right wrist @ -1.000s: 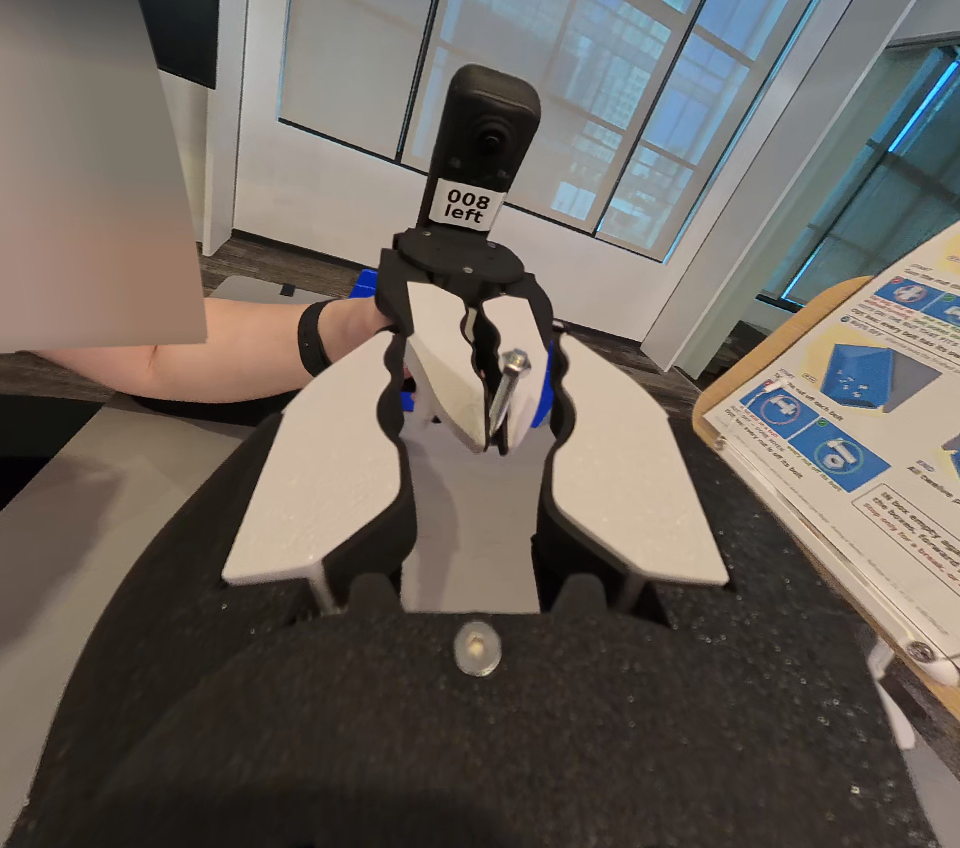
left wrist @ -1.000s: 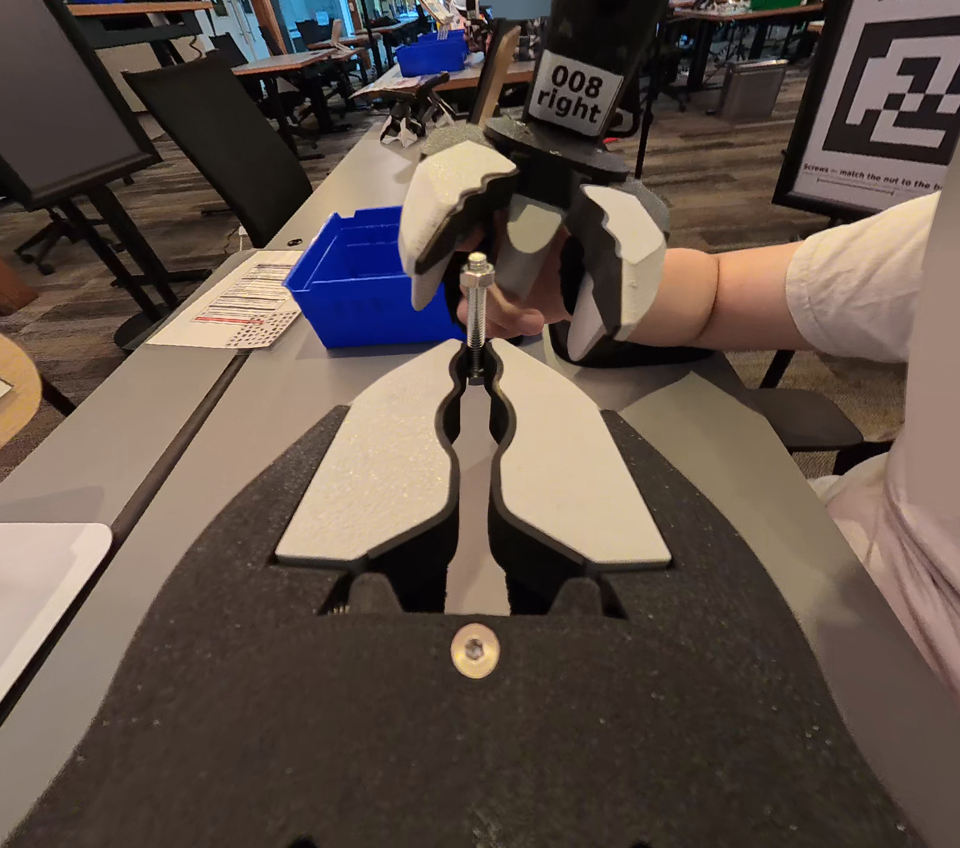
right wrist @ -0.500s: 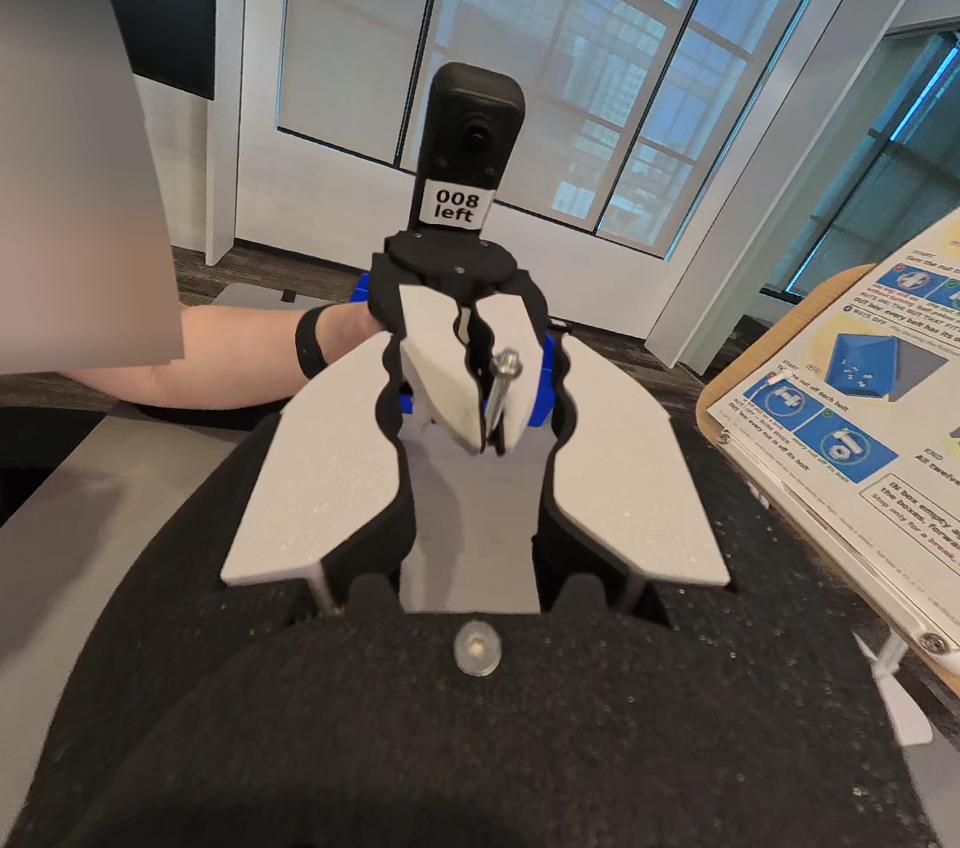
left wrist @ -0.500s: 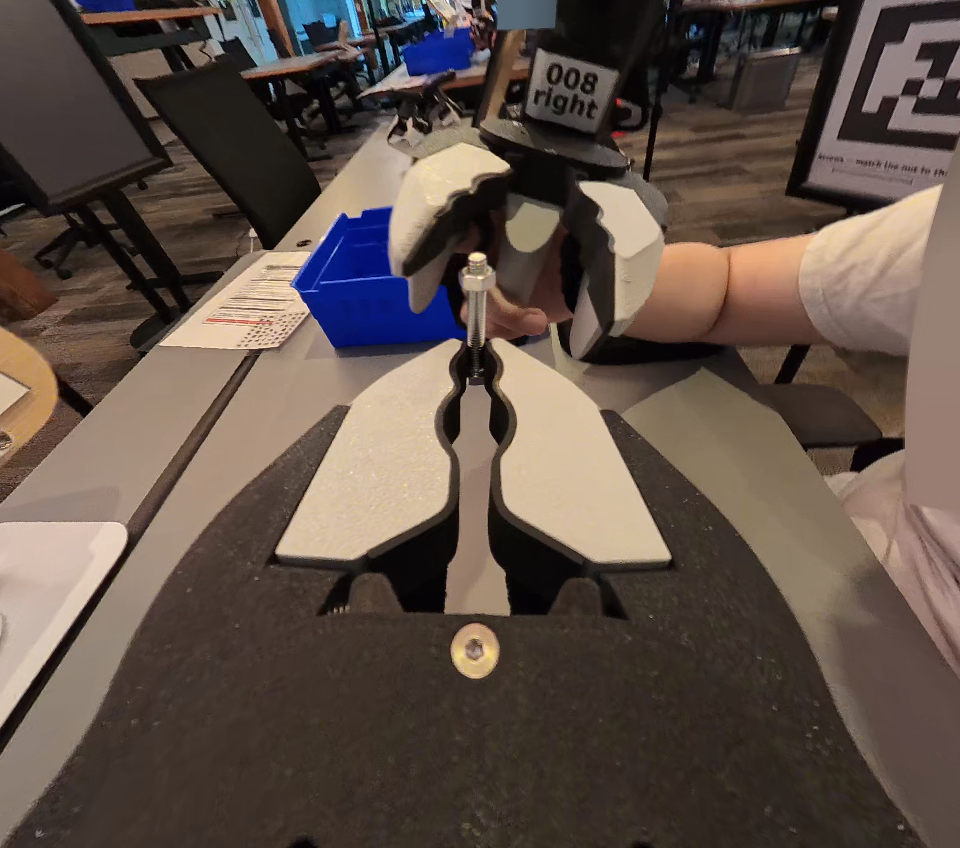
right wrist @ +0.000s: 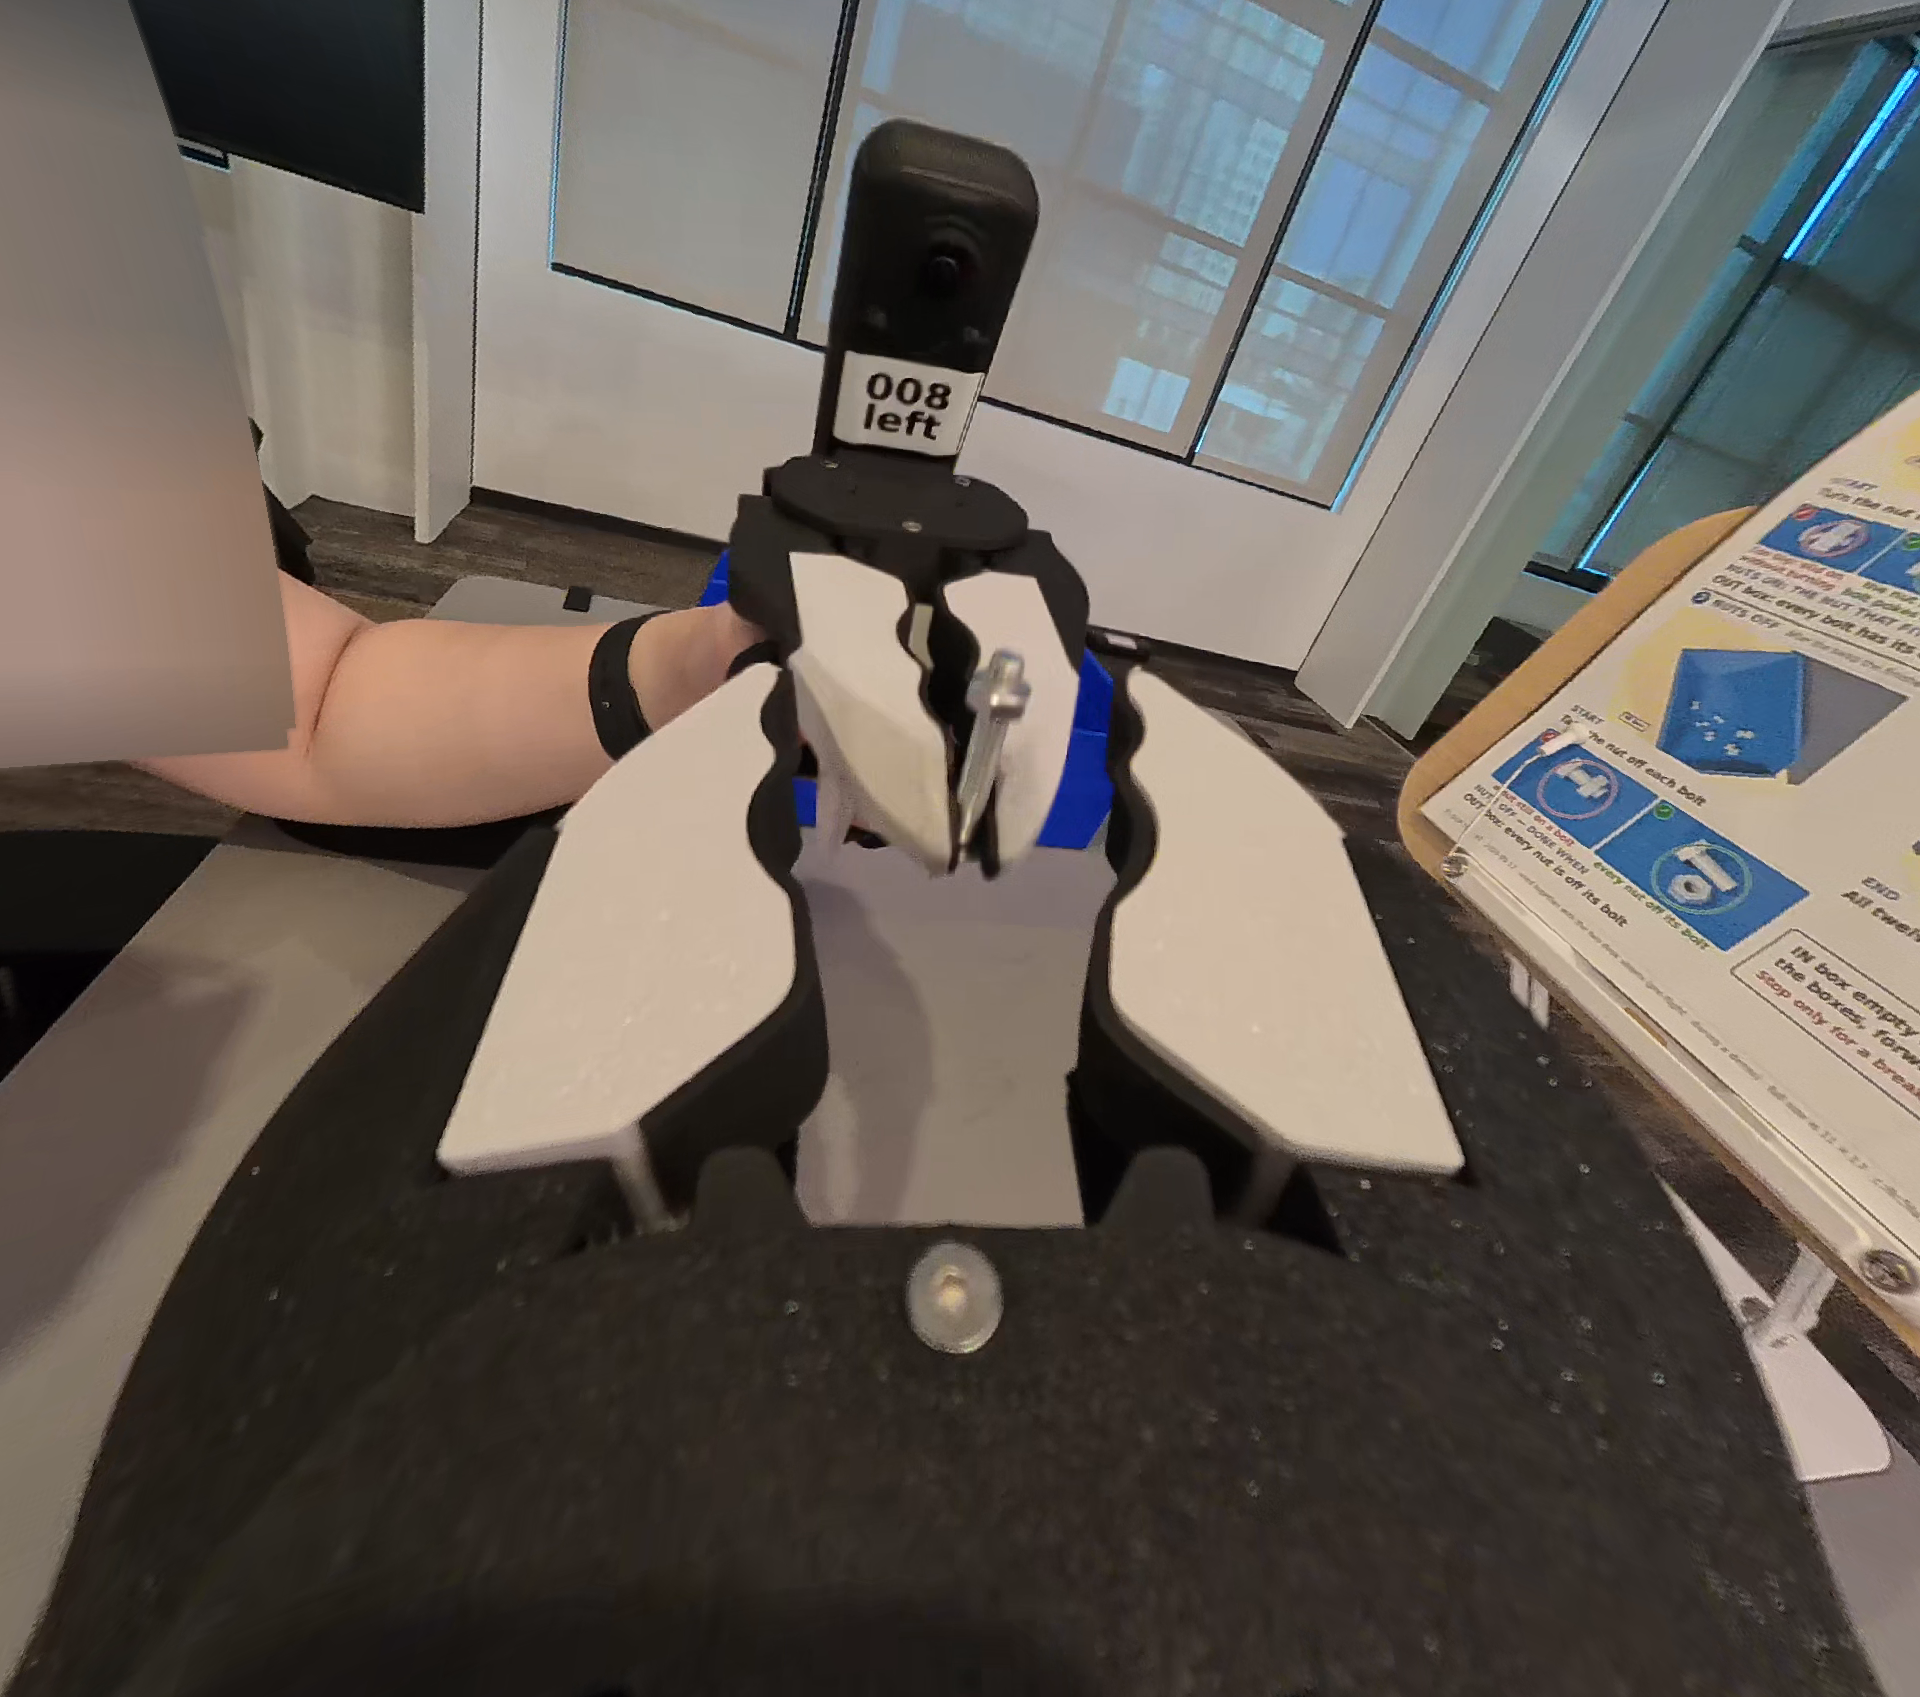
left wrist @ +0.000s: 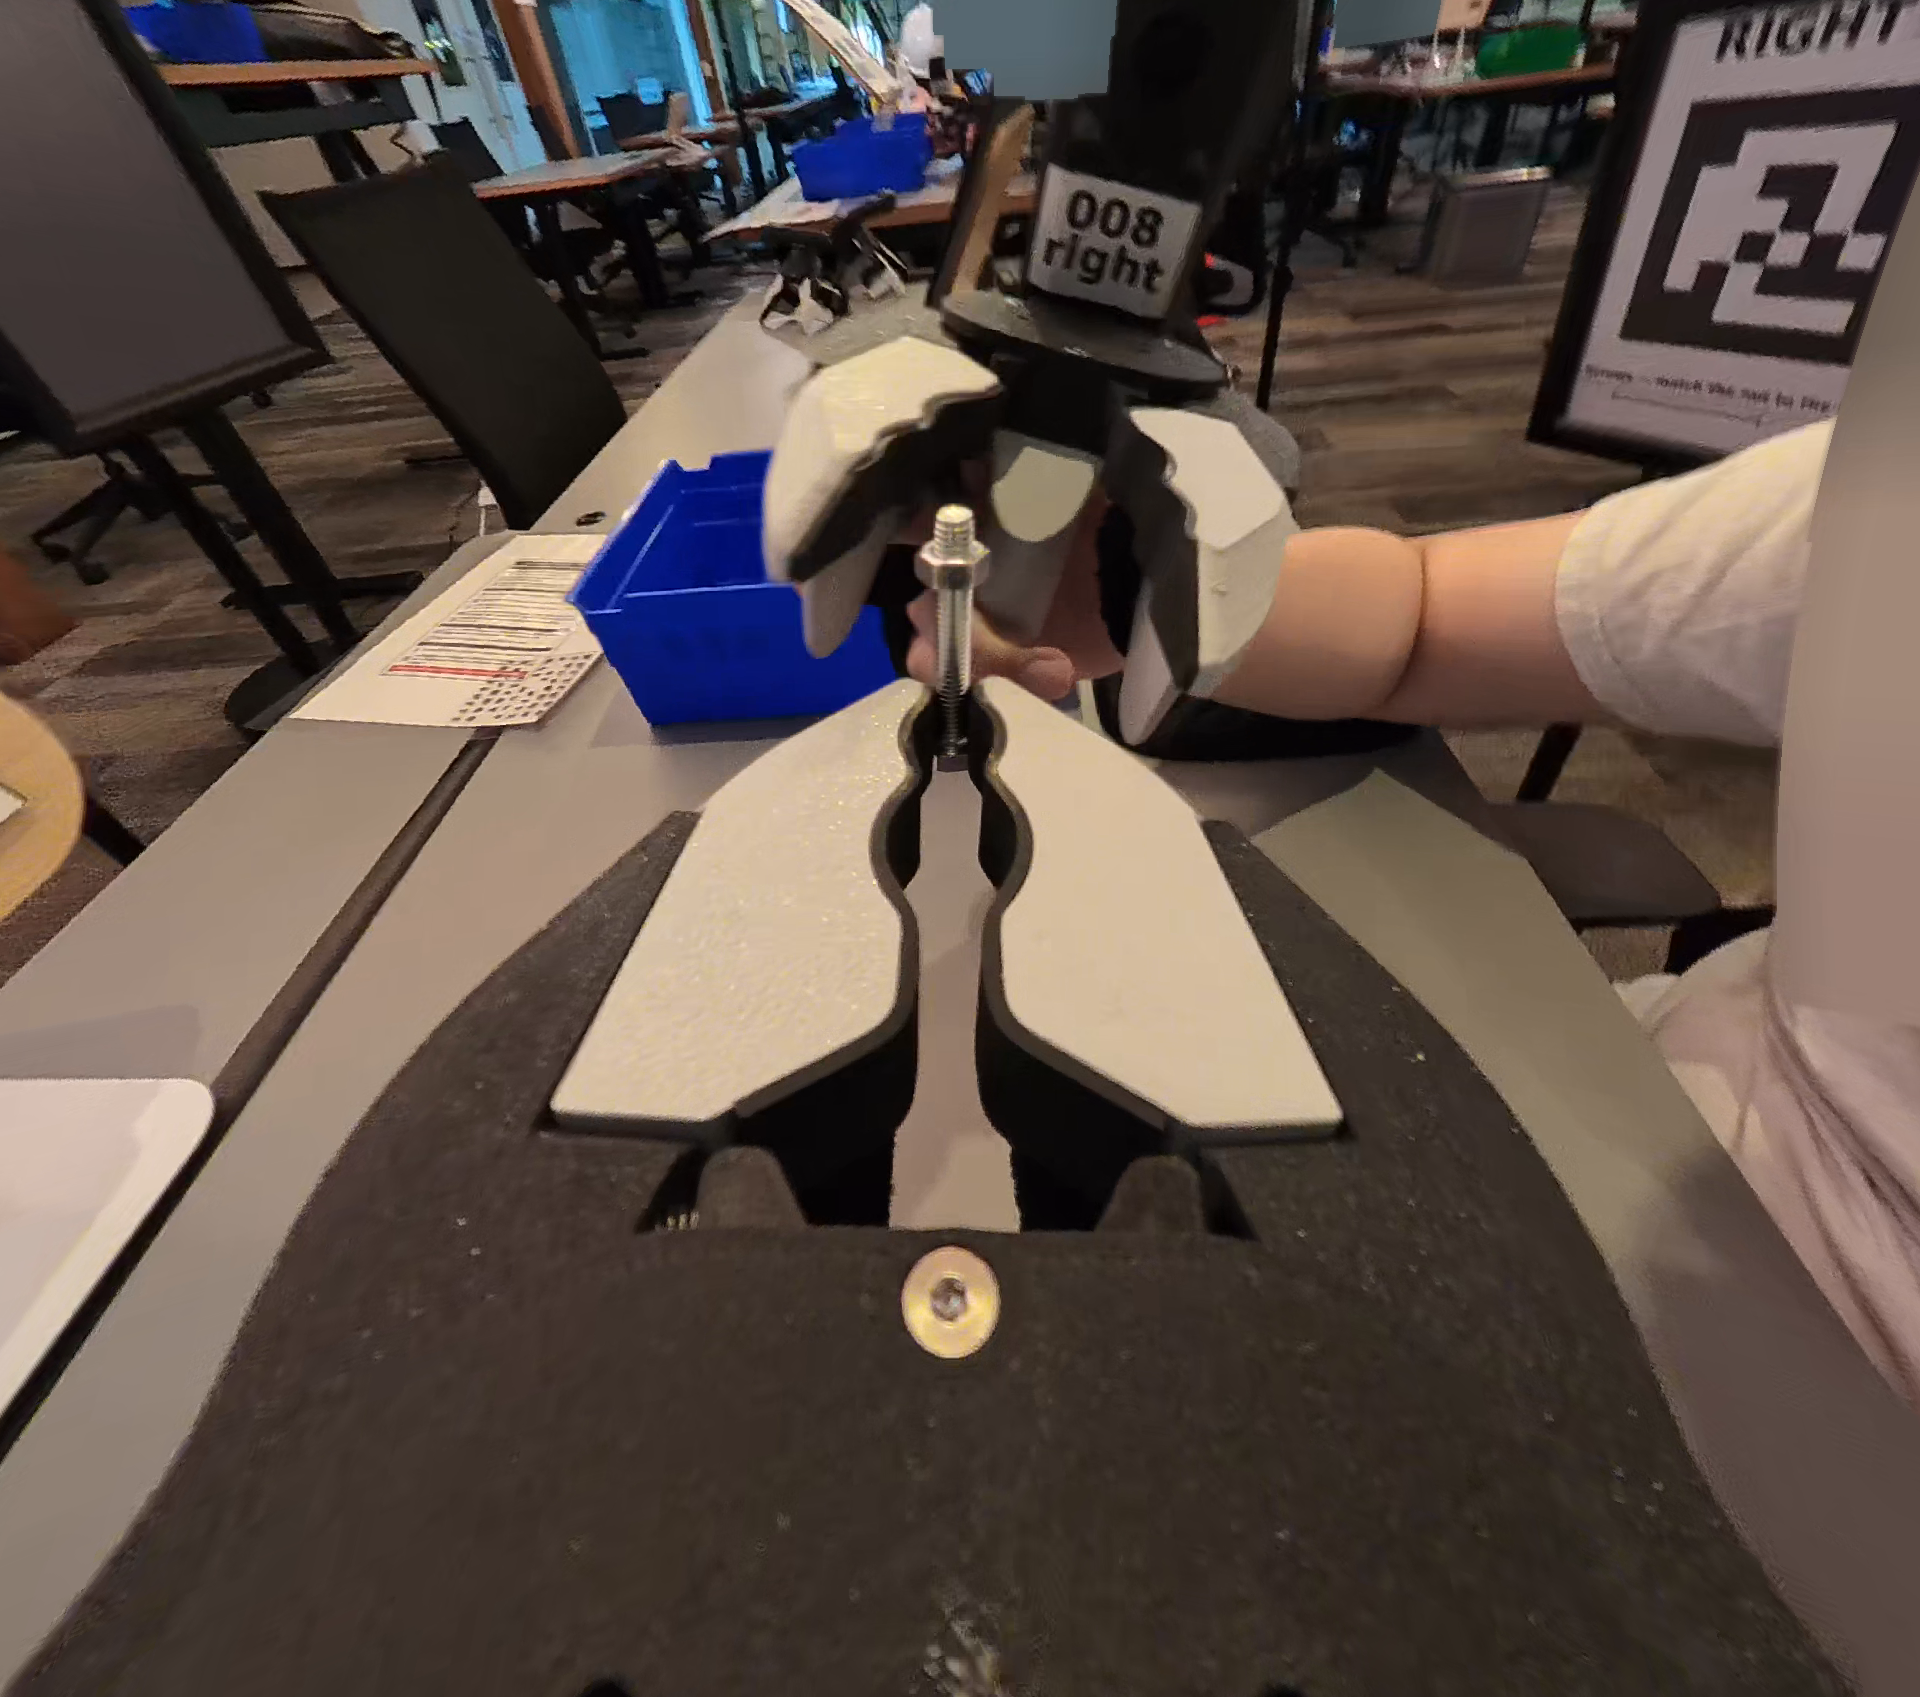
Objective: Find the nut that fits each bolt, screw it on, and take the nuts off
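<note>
My left gripper (left wrist: 951,748) is shut on the lower end of a silver bolt (left wrist: 951,650), which stands upright from its tips. A silver nut (left wrist: 951,572) sits near the bolt's top, with a little thread showing above it. My right gripper (left wrist: 992,671) faces it, open and empty, with its fingers spread on either side of the bolt's top and not touching it. In the right wrist view my right gripper (right wrist: 948,691) is wide open, and the left gripper (right wrist: 961,863) holds the bolt (right wrist: 982,764) and nut (right wrist: 1003,697) between its fingers.
A blue bin (left wrist: 717,608) stands on the grey table (left wrist: 312,868) behind the bolt, and it also shows in the right wrist view (right wrist: 1086,754). A printed sheet (left wrist: 488,639) lies left of it. An instruction board (right wrist: 1714,816) leans at the right. A framed sign (left wrist: 1756,224) stands behind. My left and right fingertips are right by each other.
Almost nothing. The left gripper keeps hold of the bolt, the right gripper stays open around its top, and both views have shifted slightly.
</note>
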`<state>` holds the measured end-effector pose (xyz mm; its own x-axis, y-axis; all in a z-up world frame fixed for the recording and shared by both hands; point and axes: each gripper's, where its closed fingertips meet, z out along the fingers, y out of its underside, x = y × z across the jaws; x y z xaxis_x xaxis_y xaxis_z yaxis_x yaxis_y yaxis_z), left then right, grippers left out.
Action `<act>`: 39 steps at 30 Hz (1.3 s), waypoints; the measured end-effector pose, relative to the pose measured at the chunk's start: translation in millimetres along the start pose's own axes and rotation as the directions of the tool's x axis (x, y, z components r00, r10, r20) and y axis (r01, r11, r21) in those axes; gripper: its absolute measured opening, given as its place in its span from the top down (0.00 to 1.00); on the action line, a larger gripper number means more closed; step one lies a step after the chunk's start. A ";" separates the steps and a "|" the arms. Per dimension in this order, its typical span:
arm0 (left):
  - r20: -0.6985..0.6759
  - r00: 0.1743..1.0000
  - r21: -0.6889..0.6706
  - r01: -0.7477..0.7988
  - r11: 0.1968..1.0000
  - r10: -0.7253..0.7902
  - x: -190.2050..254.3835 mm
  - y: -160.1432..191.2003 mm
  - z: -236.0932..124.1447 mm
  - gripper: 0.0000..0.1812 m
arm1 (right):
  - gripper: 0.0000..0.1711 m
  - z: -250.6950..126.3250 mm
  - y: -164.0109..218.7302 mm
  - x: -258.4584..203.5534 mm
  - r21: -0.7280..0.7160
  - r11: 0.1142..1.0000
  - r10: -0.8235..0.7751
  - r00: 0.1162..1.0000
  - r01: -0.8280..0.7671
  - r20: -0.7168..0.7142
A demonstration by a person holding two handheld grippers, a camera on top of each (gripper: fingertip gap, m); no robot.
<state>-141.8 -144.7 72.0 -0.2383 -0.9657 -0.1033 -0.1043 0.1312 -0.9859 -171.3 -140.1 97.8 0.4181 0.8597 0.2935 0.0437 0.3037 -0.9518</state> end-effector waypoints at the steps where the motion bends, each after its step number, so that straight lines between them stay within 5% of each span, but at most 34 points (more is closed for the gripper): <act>1: -0.006 1.000 -0.022 -0.018 1.000 0.018 3.2 3.3 4.2 0.98 | 0.67 1.9 1.6 -2.8 -0.006 1.000 -0.004 1.000 0.004 0.010; 11: 0.089 0.996 0.039 0.023 0.999 -0.026 -19.4 -7.4 -16.3 0.98 | 0.72 -6.3 -5.1 -2.2 0.000 1.000 -0.027 0.999 0.027 0.026; 21: 0.034 0.999 -0.008 -0.009 1.000 0.009 -3.8 4.4 5.3 0.97 | 0.64 6.1 -0.3 -14.5 -0.006 0.999 -0.036 0.998 0.037 0.046; 30: 0.048 0.997 0.142 0.059 0.988 -0.067 -17.2 -19.8 -21.6 0.98 | 0.65 -3.1 -9.5 -0.3 0.025 1.000 -0.004 1.000 0.004 -0.008; 39: 0.036 0.999 0.068 0.014 0.998 -0.017 -7.1 -7.4 -3.7 0.98 | 0.61 5.2 -6.0 -9.5 0.015 1.000 -0.016 1.000 0.016 0.006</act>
<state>-142.9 -137.9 80.6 -0.2012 -0.9753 -0.0914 -0.0423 0.1019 -0.9939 -180.3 -147.9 101.3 0.4122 0.8571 0.3089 0.0367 0.3231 -0.9457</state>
